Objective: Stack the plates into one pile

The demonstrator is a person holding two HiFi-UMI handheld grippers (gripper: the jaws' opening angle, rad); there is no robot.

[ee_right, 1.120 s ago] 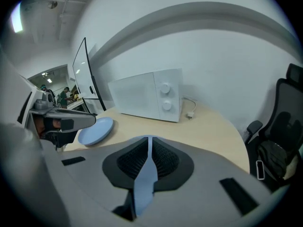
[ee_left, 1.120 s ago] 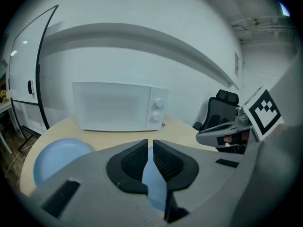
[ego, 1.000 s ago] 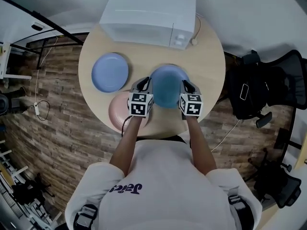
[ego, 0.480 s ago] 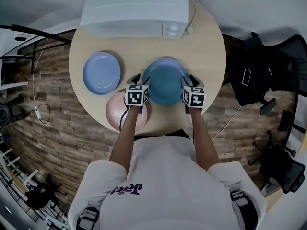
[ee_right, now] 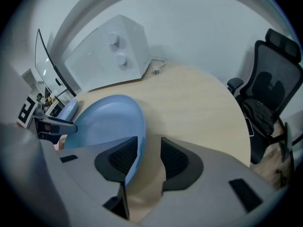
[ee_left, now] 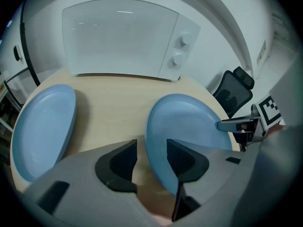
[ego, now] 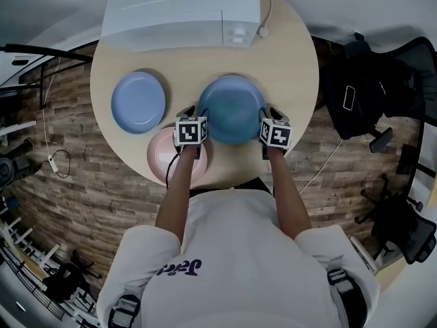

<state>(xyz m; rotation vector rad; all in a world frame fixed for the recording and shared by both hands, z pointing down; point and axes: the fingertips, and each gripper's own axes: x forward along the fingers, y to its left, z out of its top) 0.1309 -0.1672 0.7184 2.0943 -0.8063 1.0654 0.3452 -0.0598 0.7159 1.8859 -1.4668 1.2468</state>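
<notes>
Plates total three: blue plate (ego: 232, 109), paler plate (ego: 138, 102), pink plate (ego: 160, 160).

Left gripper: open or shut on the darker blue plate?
Open. The left gripper has just been opening; its jaws stand apart, the darker blue plate between them with a gap beside its rim.

Location type: an office or lab-style workroom, fitted out with a few kitchen items.

Evidence:
- A round light-wood desk (ego: 293, 74) stands on wood-plank flooring (ego: 89, 183) beside plain white walls.
- Two black swivel office chairs (ego: 369, 94) are parked to one side of the desk.
- A loose cable (ego: 58, 159) trails across the floor, near black metal framing (ego: 41, 50).
- A white microwave (ego: 181, 12) sits at the desk's far edge.
- A light blue plate (ego: 138, 102), a blue plate (ego: 232, 108) and a pink plate (ego: 164, 157) lie in front of it.
</notes>
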